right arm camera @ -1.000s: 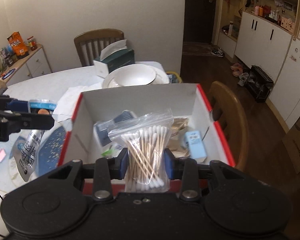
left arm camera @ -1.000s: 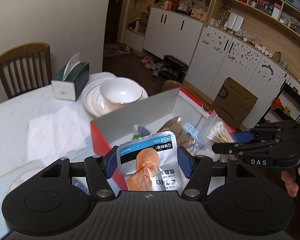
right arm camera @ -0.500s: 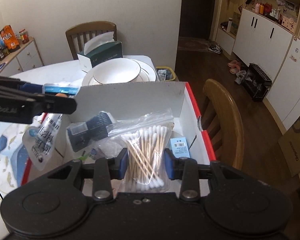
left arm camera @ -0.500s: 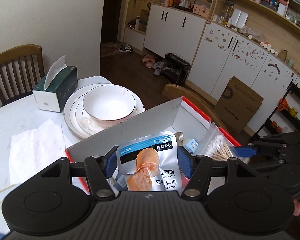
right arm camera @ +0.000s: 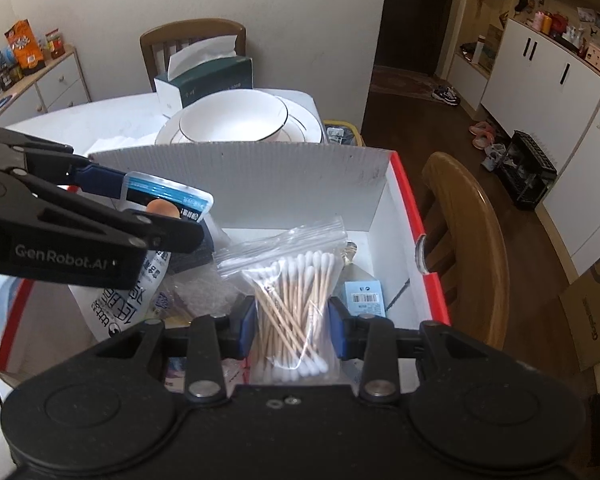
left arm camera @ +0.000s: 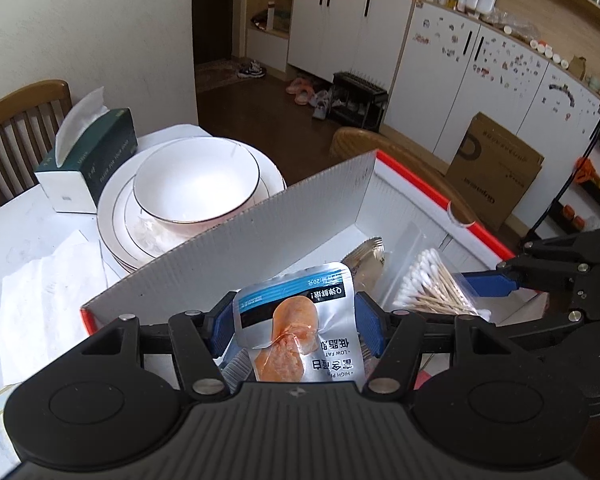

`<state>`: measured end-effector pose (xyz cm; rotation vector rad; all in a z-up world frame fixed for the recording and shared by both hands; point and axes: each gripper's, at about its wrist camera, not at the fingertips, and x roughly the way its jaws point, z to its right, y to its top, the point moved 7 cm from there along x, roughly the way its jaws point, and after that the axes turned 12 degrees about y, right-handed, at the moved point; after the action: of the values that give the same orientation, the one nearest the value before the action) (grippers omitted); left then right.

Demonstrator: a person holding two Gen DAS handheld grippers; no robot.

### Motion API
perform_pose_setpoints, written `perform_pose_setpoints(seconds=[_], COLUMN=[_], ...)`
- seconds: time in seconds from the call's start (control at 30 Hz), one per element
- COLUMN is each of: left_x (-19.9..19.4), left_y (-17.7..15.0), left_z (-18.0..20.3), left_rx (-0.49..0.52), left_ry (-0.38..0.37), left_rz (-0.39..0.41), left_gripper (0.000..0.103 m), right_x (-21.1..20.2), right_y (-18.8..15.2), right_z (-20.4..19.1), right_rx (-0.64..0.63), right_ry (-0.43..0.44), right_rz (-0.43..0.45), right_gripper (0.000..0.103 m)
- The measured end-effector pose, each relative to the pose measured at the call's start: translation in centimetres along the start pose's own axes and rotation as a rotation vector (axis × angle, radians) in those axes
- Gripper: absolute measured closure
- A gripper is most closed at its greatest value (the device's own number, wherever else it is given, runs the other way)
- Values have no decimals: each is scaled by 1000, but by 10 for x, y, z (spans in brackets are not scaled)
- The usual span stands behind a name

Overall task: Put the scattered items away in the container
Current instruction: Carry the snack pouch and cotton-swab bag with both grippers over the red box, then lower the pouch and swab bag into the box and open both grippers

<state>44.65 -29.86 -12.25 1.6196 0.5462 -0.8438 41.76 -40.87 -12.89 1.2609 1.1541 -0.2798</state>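
The left gripper (left arm camera: 296,326) is pinching a silver food pouch (left arm camera: 300,336) between its blue pads, the pouch standing upright over the near part of the open box (left arm camera: 260,248). The right gripper (right arm camera: 292,322) is squeezing a clear bag of cotton swabs (right arm camera: 296,300) at its middle, jaws drawn in tight on it, and this bag is also hanging inside the box, to the right of the pouch. Both grippers are pointing steeply down into the box, which is sitting at the table's edge with white inner walls and a red rim. Under and beyond the held things, a small pale blue packet (right arm camera: 364,298) is lying on the box floor by the right wall, a dark blue item (right arm camera: 198,252) is lying behind the pouch, and crinkled clear wrapping (right arm camera: 204,292) is filling the near left part. Just past the far wall of the box, a white bowl (left arm camera: 196,180) is sitting on stacked plates (left arm camera: 120,216) on the white table (left arm camera: 16,220). A green tissue box (left arm camera: 88,160) is standing beside them, with a wooden chair (right arm camera: 192,36) behind
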Motion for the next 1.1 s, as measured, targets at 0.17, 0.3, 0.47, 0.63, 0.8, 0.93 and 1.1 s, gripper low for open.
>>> perform_pose_setpoints(seconds=[0.17, 0.3, 0.47, 0.63, 0.8, 0.93, 1.1], left_x=[12, 20, 28, 35, 40, 42, 43], left_y=[-1, -4, -7, -8, -10, -11, -11], left_z=[4, 3, 4, 4, 2, 2, 1], left_rx=[5, 3, 16, 24, 30, 37, 33], left_ry=[4, 15, 21, 29, 39, 35, 22], left_rz=[-18, -34, -47, -59, -72, -81, -94], left_gripper=[42, 42, 42, 42, 41, 40, 37], right_x=[13, 23, 33, 40, 44, 43, 41], right_y=[3, 4, 6, 9, 11, 11, 11], right_z=[7, 14, 19, 21, 22, 25, 26], right_rx=[-10, -2, 7, 11, 13, 18, 15], right_ry=[-6, -9, -5, 6, 9, 15, 21], right_rz=[-8, -22, -32, -47, -56, -53, -51], right_gripper=[68, 68, 68, 67, 67, 66, 64])
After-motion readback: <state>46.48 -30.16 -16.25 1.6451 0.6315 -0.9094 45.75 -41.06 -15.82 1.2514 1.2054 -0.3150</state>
